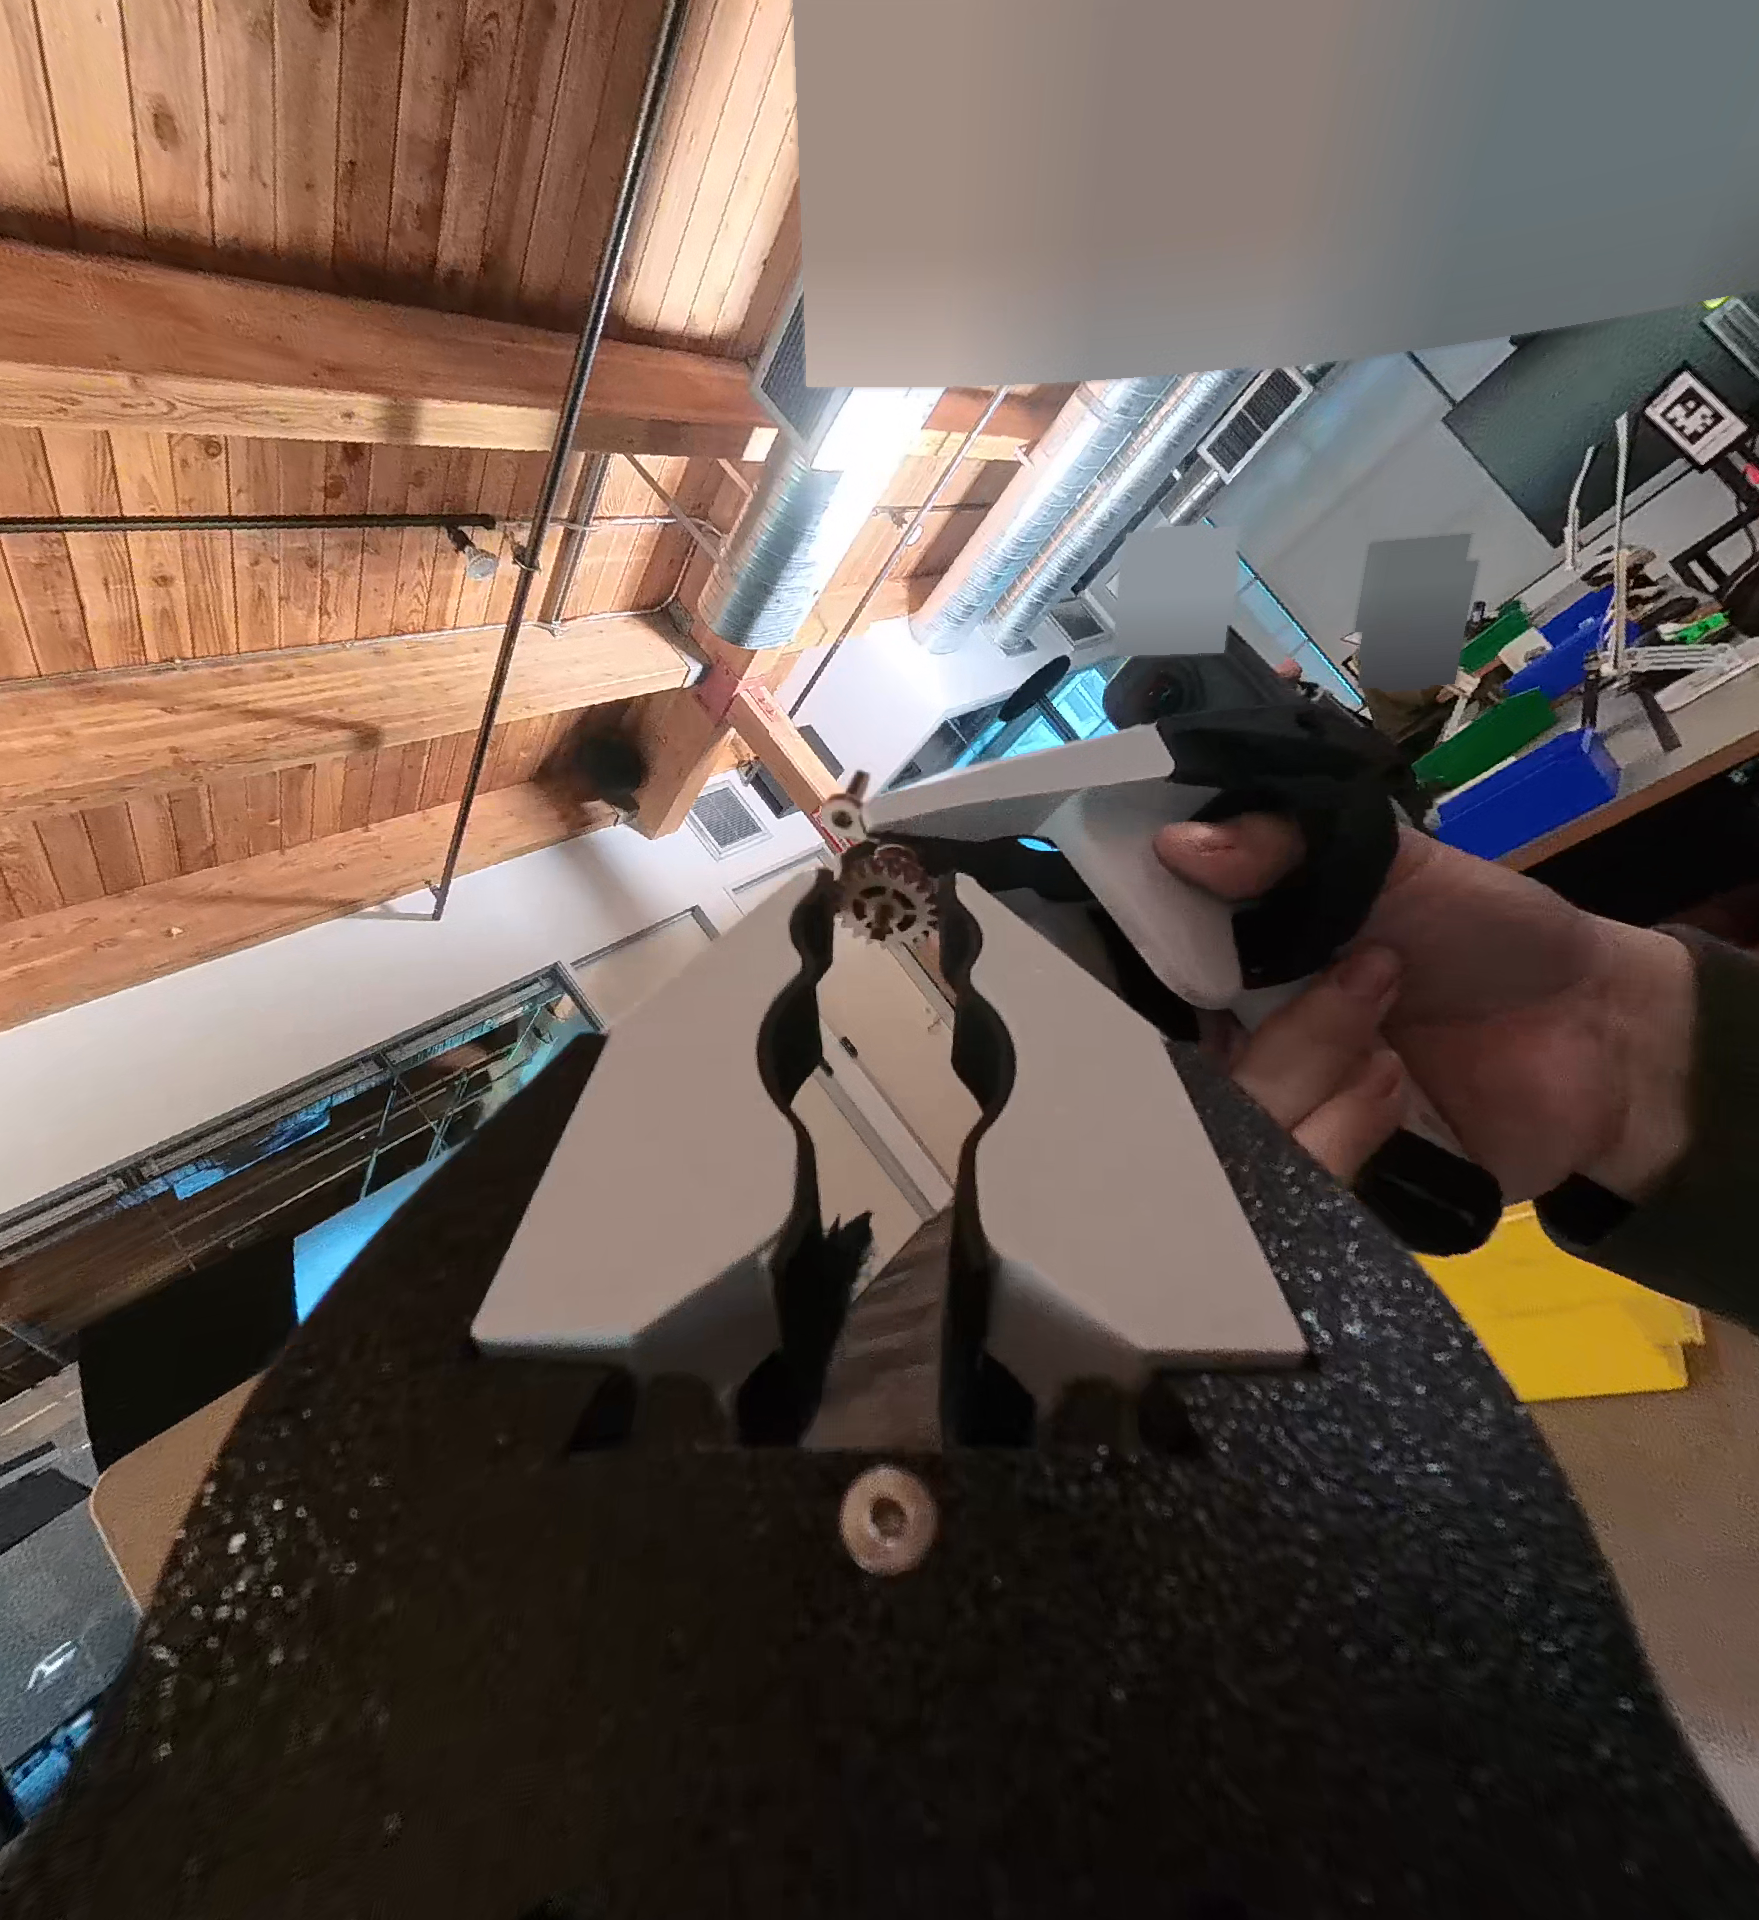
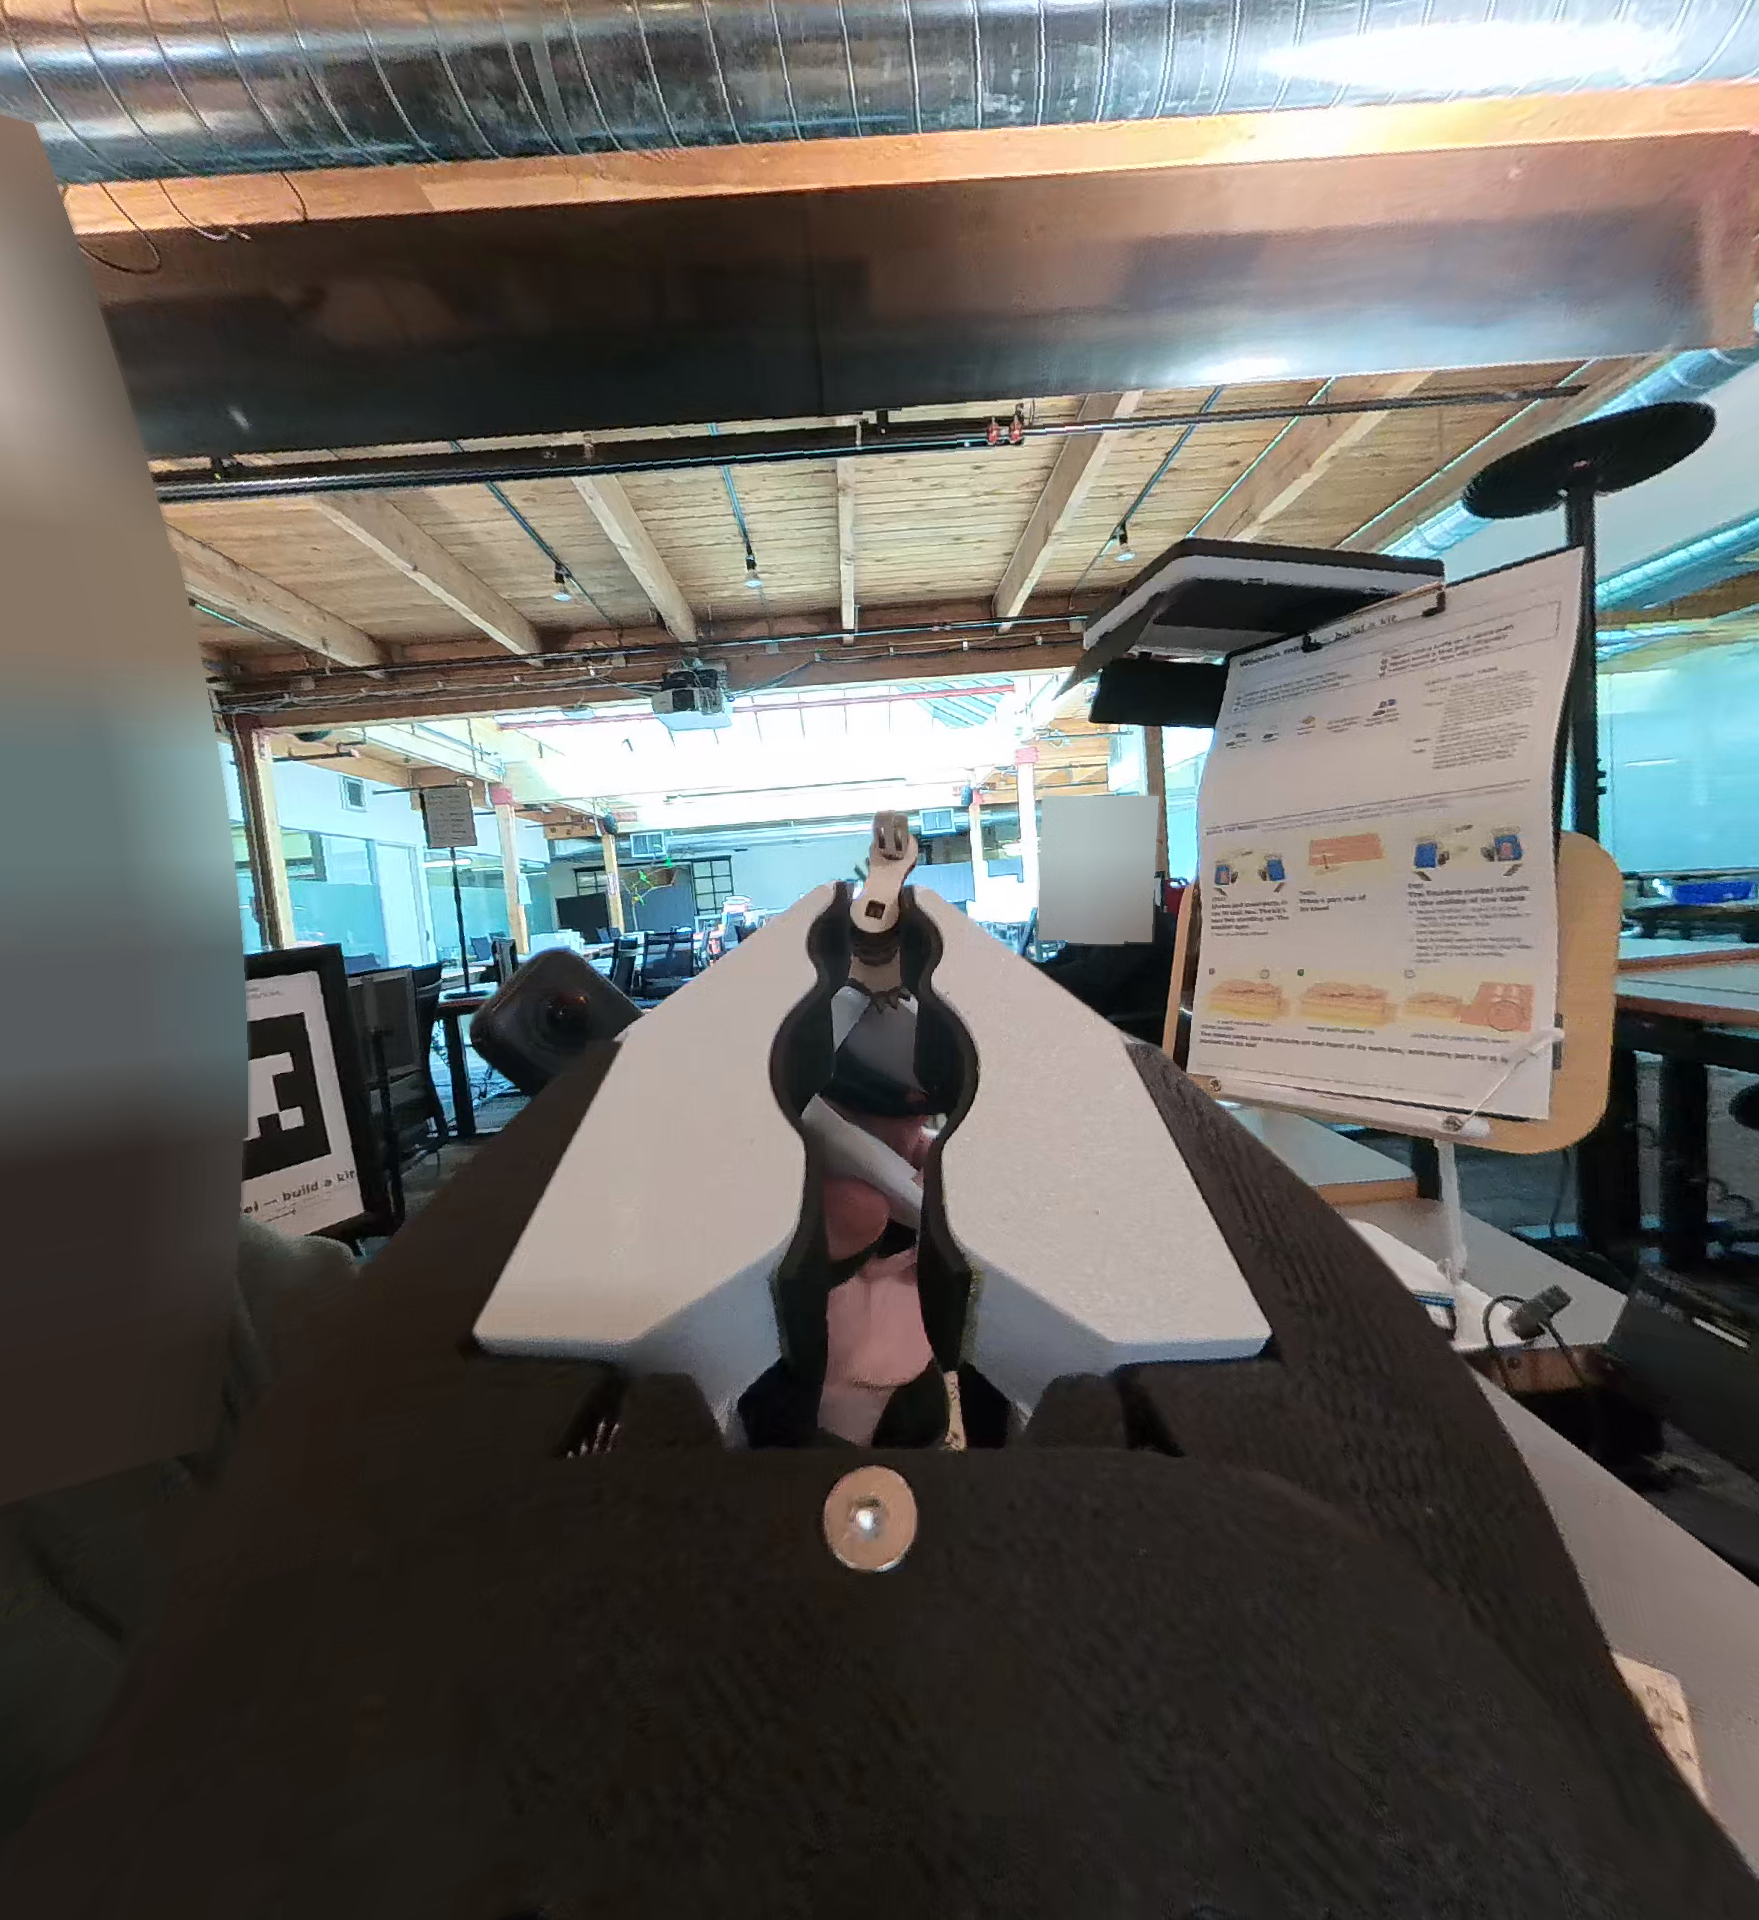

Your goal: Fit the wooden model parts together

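Wooden gears [image 1: 888,906]: your left gripper [image 1: 890,914] squeezes them at its tips, held up high.
Pale arm piece [image 2: 885,883]: your right gripper [image 2: 880,914] pinches it, long side pointing forward.
Gap: the piece's end [image 1: 842,818] sits just above the gears; bring it down.

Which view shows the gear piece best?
The left wrist view: the gears sit face-on, teeth visible, between the left gripper tips, below the right gripper. The right wrist view shows only a dark sliver of them behind the link.
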### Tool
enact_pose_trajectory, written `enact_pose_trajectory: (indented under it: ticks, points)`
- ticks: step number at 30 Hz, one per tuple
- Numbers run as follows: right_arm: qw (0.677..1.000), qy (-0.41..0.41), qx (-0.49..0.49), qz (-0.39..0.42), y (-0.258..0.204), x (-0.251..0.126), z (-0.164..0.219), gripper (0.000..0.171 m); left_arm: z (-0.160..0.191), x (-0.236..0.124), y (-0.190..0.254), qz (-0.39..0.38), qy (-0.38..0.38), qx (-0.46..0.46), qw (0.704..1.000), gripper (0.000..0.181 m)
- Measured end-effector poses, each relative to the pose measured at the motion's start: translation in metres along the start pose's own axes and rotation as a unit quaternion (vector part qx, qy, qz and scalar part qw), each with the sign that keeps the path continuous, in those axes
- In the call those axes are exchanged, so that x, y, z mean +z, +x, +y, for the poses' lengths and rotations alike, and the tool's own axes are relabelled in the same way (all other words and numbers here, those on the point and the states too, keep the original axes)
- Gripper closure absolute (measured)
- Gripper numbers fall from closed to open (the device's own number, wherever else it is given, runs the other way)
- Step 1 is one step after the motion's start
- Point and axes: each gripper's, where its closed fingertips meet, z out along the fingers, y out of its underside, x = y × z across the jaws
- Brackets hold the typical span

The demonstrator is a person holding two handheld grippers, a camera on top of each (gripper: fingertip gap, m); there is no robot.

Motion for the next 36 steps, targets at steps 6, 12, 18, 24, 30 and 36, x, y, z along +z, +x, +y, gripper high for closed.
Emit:
enact_pose_trajectory:
  ticks: [6,12,18,24,30,36]
  points:
    - [1.000,0.001,-0.009,-0.011,-0.005,-0.002,-0.003,0.164,-0.004,0.001,0.003,0.004,0.007,-0.011,1.000,0.164]
    - [1.000,0.002,-0.018,-0.002,-0.001,-0.005,-0.004,0.164,0.005,0.007,0.008,0.037,-0.005,-0.083,0.996,0.164]
    - [1.000,0.011,-0.017,0.000,-0.001,-0.006,-0.007,0.163,0.003,0.008,0.012,0.048,0.010,-0.100,0.994,0.161]
    - [1.000,0.016,-0.016,-0.003,-0.002,-0.006,-0.009,0.164,0.001,0.009,0.014,0.036,0.011,-0.077,0.996,0.156]
    - [1.000,0.012,-0.014,-0.001,-0.002,-0.003,-0.006,0.164,-0.008,0.007,0.007,0.011,0.040,-0.102,0.994,0.153]
    - [1.000,0.008,-0.016,-0.007,-0.005,0.001,-0.002,0.164,-0.012,0.005,0.005,0.005,0.040,-0.094,0.995,0.153]
